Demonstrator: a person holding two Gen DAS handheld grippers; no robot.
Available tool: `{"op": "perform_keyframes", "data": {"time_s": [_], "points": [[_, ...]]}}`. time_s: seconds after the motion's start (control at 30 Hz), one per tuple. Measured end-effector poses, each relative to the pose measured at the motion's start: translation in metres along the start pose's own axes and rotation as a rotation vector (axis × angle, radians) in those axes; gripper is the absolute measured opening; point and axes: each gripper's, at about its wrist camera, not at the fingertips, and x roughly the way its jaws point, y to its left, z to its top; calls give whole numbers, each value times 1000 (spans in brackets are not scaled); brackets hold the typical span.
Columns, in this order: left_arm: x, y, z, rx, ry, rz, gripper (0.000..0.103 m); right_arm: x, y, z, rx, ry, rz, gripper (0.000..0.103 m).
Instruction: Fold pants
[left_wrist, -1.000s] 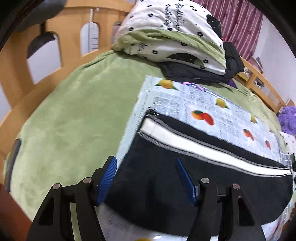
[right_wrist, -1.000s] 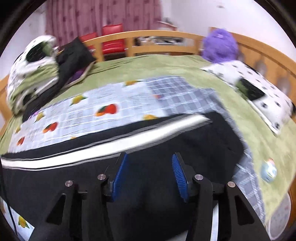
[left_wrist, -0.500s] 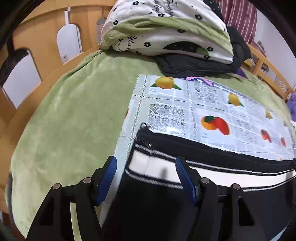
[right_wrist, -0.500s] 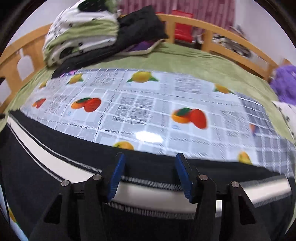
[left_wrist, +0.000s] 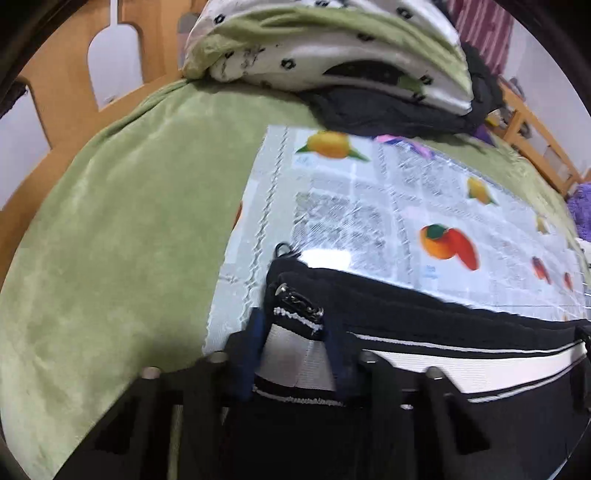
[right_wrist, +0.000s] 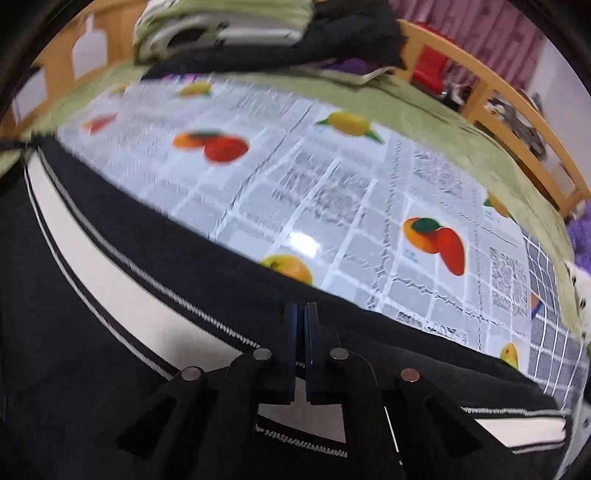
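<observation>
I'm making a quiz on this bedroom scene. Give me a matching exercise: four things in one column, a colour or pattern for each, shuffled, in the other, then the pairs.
Things:
1. pants
2. blanket
3. mat
4. curtain

Descriptions:
A. plain green
B. fruit pictures on pale squares
C. pinkish red
D. black with a white stripe

Pairs: 1-D, 2-A, 3-B, 4-C
</observation>
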Motion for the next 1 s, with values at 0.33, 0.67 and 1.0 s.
{"op": "perform_keyframes", "data": {"time_s": [0.33,0.67,1.0], "points": [[-10,6,15,-46,-67,-72,22,-24,-19,9,141,-145,18,2],[3,7,22,-76,-104,-21,22,16,-18,9,177,-70,-30,0],[-12,-6,10,8,-110,102,63,-1,-43,0,246,-71,-4,29]]}}
